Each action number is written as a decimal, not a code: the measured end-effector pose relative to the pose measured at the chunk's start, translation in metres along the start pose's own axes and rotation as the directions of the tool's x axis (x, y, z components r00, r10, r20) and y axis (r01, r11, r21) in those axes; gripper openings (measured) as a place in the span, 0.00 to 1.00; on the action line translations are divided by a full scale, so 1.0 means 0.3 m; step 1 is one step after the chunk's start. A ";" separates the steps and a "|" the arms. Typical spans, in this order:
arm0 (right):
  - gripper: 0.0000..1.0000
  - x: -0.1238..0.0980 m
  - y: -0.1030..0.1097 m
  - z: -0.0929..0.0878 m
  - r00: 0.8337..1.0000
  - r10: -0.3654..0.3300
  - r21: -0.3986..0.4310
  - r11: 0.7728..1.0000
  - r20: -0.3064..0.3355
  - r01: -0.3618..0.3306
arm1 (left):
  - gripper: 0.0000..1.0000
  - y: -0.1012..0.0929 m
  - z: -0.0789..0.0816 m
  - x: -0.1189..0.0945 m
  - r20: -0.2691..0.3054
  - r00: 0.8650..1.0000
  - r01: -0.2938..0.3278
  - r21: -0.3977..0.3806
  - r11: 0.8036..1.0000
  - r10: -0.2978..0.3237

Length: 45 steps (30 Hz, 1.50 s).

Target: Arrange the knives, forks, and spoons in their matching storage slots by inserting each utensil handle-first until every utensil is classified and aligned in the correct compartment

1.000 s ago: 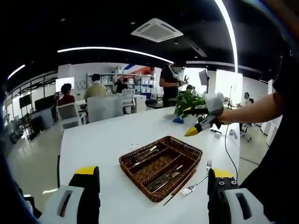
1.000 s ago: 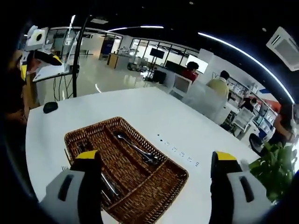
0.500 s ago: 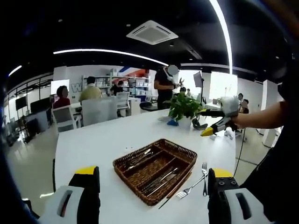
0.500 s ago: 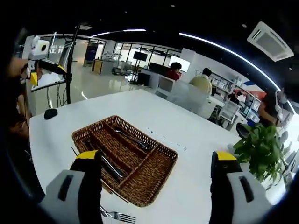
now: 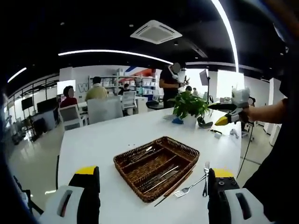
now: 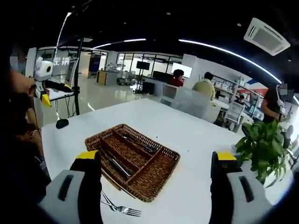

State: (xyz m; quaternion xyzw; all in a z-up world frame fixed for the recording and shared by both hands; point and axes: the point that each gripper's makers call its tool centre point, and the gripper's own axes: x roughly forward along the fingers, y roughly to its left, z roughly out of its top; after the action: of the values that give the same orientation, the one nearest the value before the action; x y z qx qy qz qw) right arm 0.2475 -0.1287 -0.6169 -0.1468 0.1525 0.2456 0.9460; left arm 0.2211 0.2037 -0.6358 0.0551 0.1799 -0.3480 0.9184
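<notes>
A brown wicker tray [image 5: 119,163] with long slots lies on the white table [image 5: 98,140]. Silver utensils [image 5: 161,176] lie in its near slots and spoons [image 5: 142,154] in a far one. Two forks [image 5: 189,189] and a dark thin stick [image 5: 169,192] lie on the table beside the tray's right side. My left gripper [image 5: 153,171] hangs open above the table's near edge, nothing between its jaws. In the right gripper view the tray [image 6: 164,176] holds spoons [image 6: 140,144], and the forks [image 6: 119,207] lie in front of it. My right gripper [image 6: 155,156] is open and empty, held high [image 5: 231,112].
A potted green plant [image 5: 189,105] stands at the table's far end, also seen as the plant [image 6: 264,144]. A black mouse [image 6: 61,123] lies near one table edge. Seated people and chairs are beyond the table; a person [image 5: 170,84] stands behind the plant.
The right gripper has drawn back and up from the tray, which looks smaller in its view. The tray and forks have stayed put. Both grippers stay open.
</notes>
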 end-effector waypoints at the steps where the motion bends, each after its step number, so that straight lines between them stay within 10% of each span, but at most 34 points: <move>1: 0.99 -0.010 0.010 -0.011 1.000 0.019 0.001 1.000 -0.001 -0.019 | 1.00 -0.005 -0.002 -0.006 0.002 1.000 -0.006 -0.009 1.000 0.006; 10: 0.99 -0.097 0.054 -0.109 0.990 0.135 -0.042 0.990 -0.050 -0.137 | 1.00 -0.028 -0.034 -0.062 -0.022 0.997 -0.076 0.006 0.997 0.076; 28: 0.99 -0.130 0.022 -0.096 0.992 0.124 -0.049 0.991 -0.022 -0.125 | 1.00 -0.049 0.016 -0.075 -0.008 0.995 -0.097 0.067 0.993 0.098; 34: 0.99 -0.154 -0.011 -0.112 0.995 0.098 0.037 0.995 -0.020 -0.098 | 1.00 -0.084 0.004 -0.051 -0.062 0.996 -0.063 0.080 0.995 0.068; 45: 0.99 -0.190 -0.058 -0.136 0.999 0.043 0.049 0.998 -0.017 -0.043 | 1.00 -0.207 0.135 0.048 -0.109 0.994 0.043 0.161 0.986 -0.025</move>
State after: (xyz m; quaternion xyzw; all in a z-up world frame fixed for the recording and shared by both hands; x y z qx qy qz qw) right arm 0.2000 -0.1816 -0.6299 -0.1228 0.1699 0.2609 0.9423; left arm 0.2021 0.1389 -0.6021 0.1455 0.2003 -0.3738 0.8939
